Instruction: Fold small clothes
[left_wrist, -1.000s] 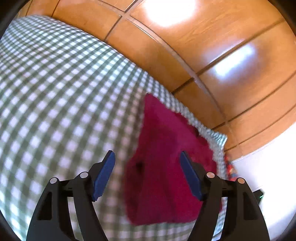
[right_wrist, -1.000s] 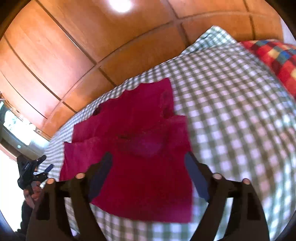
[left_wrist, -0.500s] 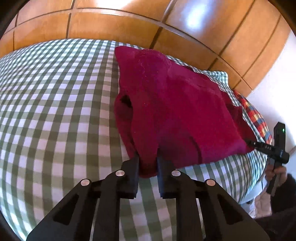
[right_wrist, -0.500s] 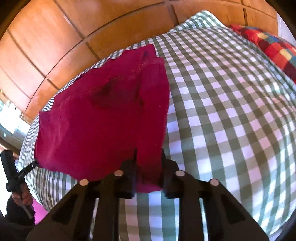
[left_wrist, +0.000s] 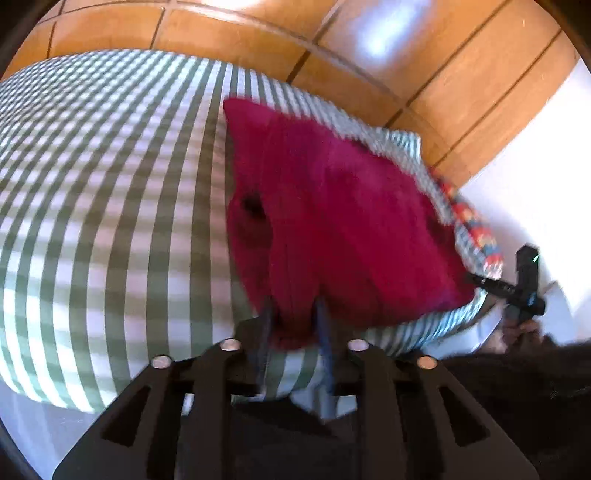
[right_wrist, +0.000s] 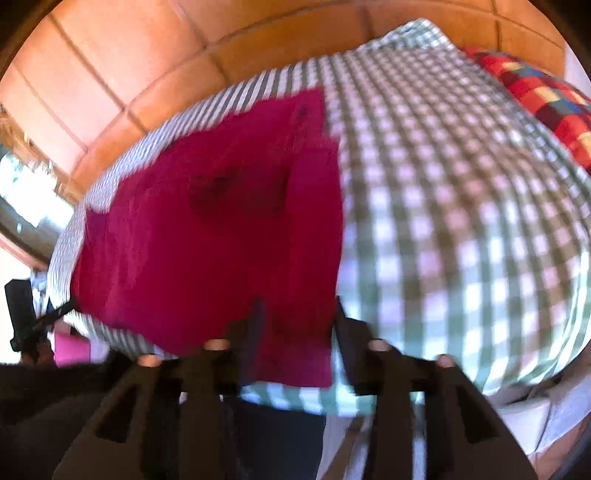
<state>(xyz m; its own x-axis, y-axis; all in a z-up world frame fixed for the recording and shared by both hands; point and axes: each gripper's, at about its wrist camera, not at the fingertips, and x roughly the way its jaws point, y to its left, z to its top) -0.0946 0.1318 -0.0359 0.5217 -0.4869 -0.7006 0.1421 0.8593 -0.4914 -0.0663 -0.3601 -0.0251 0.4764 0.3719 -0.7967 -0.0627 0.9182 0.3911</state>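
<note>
The left gripper (left_wrist: 293, 325) has its jaws drawn narrow on a fold of the crimson garment (left_wrist: 332, 229), the cloth bunched between the two blue pads at the near edge of the bed (left_wrist: 110, 221). The right gripper (right_wrist: 295, 325) shows its jaws somewhat wider apart, with the garment's (right_wrist: 221, 229) near hem lying between them; the blur leaves it unclear whether the pads actually press the cloth. From both wrist views the garment spreads away from the jaws across the bed's green-and-white checked cover, lying between the near edge and the far edge. In the left wrist view the garment takes up the right-hand part of the cover, and the right gripper (left_wrist: 524, 288) appears small past the cloth at the bed's right corner. In the right wrist view the garment fills the left part of the cover, and the left gripper (right_wrist: 26, 314) shows at the bed's left edge. A red, blue and yellow patchwork pillow (right_wrist: 535, 96) sits at the far right corner of the bed. Beyond the far edge rises a panelled wooden wall (left_wrist: 369, 55).
</note>
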